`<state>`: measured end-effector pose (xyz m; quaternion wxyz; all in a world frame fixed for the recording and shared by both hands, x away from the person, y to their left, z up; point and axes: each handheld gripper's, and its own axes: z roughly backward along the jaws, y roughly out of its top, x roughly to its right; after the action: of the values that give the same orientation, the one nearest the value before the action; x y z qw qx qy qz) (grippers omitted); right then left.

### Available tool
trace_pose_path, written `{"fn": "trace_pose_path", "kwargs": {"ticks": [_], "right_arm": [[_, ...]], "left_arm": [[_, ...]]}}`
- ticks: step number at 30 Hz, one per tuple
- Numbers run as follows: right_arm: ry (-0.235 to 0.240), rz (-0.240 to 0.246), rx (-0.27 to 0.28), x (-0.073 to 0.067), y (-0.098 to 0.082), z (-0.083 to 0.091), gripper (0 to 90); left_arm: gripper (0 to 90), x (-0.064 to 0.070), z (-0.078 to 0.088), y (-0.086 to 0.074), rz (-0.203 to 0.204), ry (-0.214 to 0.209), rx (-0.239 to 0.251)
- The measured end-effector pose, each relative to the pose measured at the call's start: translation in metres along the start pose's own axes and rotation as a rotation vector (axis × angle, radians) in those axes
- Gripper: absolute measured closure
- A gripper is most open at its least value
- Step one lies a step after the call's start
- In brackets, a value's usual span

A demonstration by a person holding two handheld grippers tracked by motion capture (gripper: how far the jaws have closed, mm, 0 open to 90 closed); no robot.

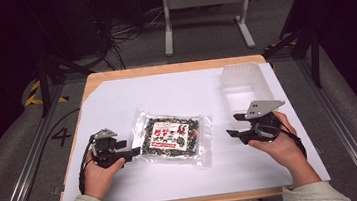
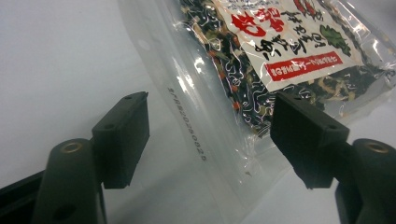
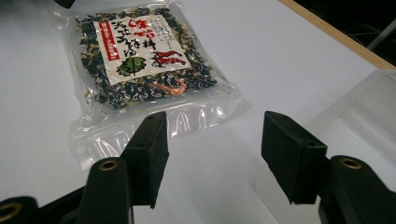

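High view: packet of dried mix lay flat mid-tabletop on the white sheet, long axis running roughly left-right w/ a slight tilt. Left tool sat right at the packet's left short edge, tips touching or just about; right tool was well apart from the packet's right edge, nearer the clear tub at the far right. So the left hand was plainly the closer one, and the packet lay to the right of that tool. Left gripper view: jaws spread, nothing pinched; the packet's clear sealed strip ran between them, edge-on and sloping up-left to down-right, w/ the left jaw over bare sheet and the right jaw over the filled part. Pads weren't pressing yet. Likely next: close on that seal strip. Right gripper view: right tool's jaws also spread, empty; packet lay ahead and to the left beyond them, its near sealed edge just past the left jaw, tub wall at right.
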<state>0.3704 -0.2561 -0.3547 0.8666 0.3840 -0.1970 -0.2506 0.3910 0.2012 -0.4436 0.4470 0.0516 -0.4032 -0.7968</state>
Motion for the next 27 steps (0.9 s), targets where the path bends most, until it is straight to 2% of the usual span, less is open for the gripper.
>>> {"fn": "trace_pose_path", "kwargs": {"ticks": [4, 9, 11, 14, 17, 18, 21, 27], "right_arm": [[-0.006, 0.004, -0.008, 0.0, 0.0, -0.001, 41.0], [-0.007, 0.007, -0.01, -0.001, 0.0, -0.002, 40.8], [-0.007, 0.008, -0.012, -0.001, 0.0, -0.003, 40.6], [-0.009, 0.012, -0.015, -0.001, 0.0, -0.003, 40.4], [-0.011, 0.017, -0.019, -0.002, 0.0, -0.004, 40.0], [-0.011, 0.019, -0.02, -0.002, 0.0, -0.004, 40.0], [-0.01, 0.021, -0.018, -0.003, 0.0, -0.004, 39.9], [-0.006, 0.026, -0.023, -0.004, 0.0, -0.006, 39.7]], "left_arm": [[29.6, 0.001, -0.003, -0.001, -0.012, 0.001, -0.016], [27.8, 0.004, -0.006, -0.001, -0.027, 0.002, -0.032], [29.5, 0.005, -0.009, -0.001, -0.04, -0.029, -0.052], [28.9, 0.007, -0.009, -0.001, -0.067, -0.026, -0.063], [34.8, 0.011, -0.009, -0.002, -0.101, 0.012, -0.067], [36.0, 0.011, -0.009, -0.002, -0.104, 0.012, -0.067], [39.8, 0.011, -0.009, -0.003, -0.093, 0.007, -0.061], [51.5, 0.006, -0.006, -0.004, -0.024, -0.033, -0.053]]}}
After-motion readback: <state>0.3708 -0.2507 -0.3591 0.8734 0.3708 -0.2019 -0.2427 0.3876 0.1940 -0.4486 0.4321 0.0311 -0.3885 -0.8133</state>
